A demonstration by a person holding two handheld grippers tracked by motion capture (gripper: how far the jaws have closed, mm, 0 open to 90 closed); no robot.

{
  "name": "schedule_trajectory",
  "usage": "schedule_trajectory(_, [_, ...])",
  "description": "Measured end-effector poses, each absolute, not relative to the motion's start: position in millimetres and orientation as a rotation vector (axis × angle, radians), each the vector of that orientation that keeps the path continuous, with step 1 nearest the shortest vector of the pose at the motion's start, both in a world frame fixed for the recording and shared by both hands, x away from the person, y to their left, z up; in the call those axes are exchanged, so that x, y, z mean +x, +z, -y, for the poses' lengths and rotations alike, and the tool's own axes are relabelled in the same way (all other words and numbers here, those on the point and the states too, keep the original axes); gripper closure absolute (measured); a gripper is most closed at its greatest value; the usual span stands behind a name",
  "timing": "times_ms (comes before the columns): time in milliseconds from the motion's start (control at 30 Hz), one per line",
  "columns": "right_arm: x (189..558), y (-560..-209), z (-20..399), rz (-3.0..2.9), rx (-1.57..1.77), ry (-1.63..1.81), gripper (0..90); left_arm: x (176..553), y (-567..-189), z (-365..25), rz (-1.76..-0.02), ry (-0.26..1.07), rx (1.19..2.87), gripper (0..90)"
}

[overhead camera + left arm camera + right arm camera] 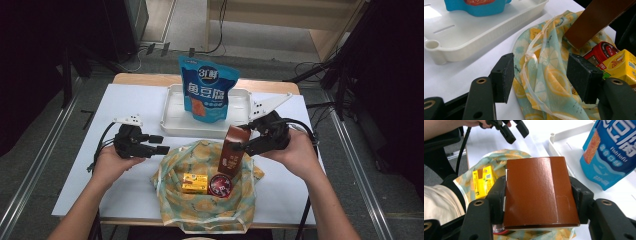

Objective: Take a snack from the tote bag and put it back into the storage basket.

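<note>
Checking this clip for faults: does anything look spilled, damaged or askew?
Nothing spilled or damaged. The brown carton tilts, but the right gripper holds it above the cloth bag. The blue pouch stands upright in the tray.

High view: above my side of table [125, 100], facing forward and down, far. Left gripper view: rides my left jaws, low, close on bag [544, 72]. Right gripper view: rides my right jaws, close on carton [539, 192]. Shared by all: bag, tray [172, 117], carton.

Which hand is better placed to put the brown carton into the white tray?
Right: its tool already clamps the brown cardboard carton beside the white plastic tray. The left tool is open and holds nothing.
</note>
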State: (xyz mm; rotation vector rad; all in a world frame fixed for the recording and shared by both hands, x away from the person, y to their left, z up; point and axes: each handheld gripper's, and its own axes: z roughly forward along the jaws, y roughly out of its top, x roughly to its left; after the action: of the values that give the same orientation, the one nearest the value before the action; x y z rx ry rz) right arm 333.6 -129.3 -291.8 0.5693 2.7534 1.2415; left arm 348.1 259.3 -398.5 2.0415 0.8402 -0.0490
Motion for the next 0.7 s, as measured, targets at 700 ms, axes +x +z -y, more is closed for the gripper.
schedule_trajectory(700, [349,-240,126,-2.758,0.527,1.251,43.7,348,-398,-260,-0.842,-0.050,2.031,39.7])
